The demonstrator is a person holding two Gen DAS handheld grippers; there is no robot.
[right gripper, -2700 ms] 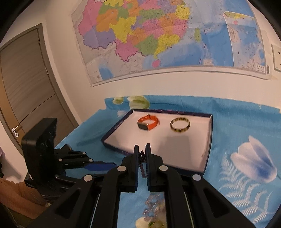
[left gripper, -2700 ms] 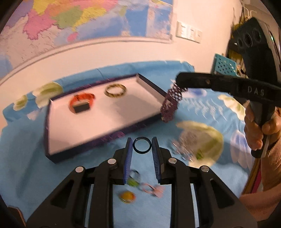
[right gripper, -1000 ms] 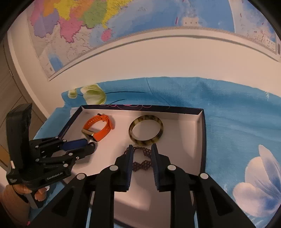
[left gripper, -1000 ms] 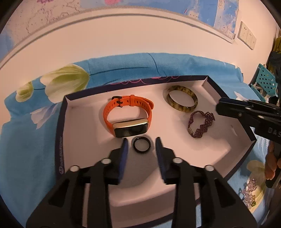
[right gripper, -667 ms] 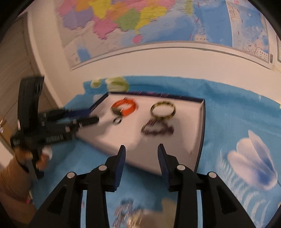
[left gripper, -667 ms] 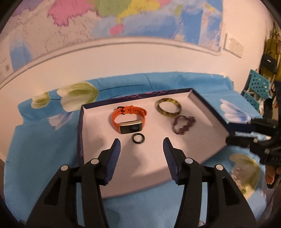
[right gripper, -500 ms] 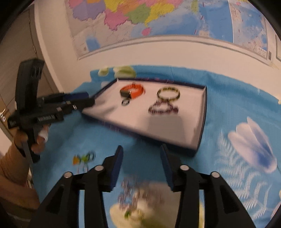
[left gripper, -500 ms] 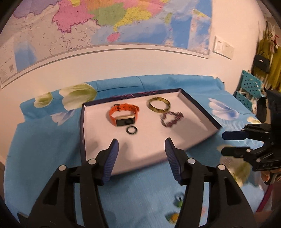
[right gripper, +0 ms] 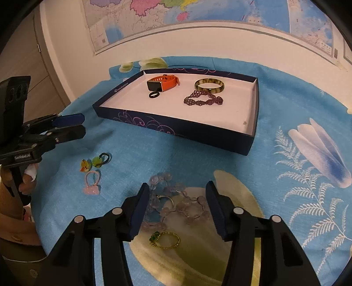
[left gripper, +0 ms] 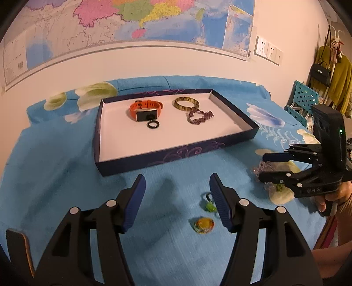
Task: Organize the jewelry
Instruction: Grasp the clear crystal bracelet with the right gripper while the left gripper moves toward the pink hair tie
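Your left gripper [left gripper: 177, 193] has just been opening and holds nothing; your right gripper [right gripper: 177, 204] stands released above the clear beaded bracelet [right gripper: 176, 204].

Right hand-held gripper [left gripper: 261, 166], black body, seen from the left wrist view: raised letters read "DAS".
Left hand-held gripper [right gripper: 82, 125], black body, seen from the right wrist view: a small white label appeared to read "GenRobot.AI", only partly legible.
Dark navy rectangular cardboard box lid [right gripper: 123, 86], left outer wall: a small white logo and wording, too small to read.
Colourful wall map [left gripper: 136, 19]: print and a barcode, illegible.
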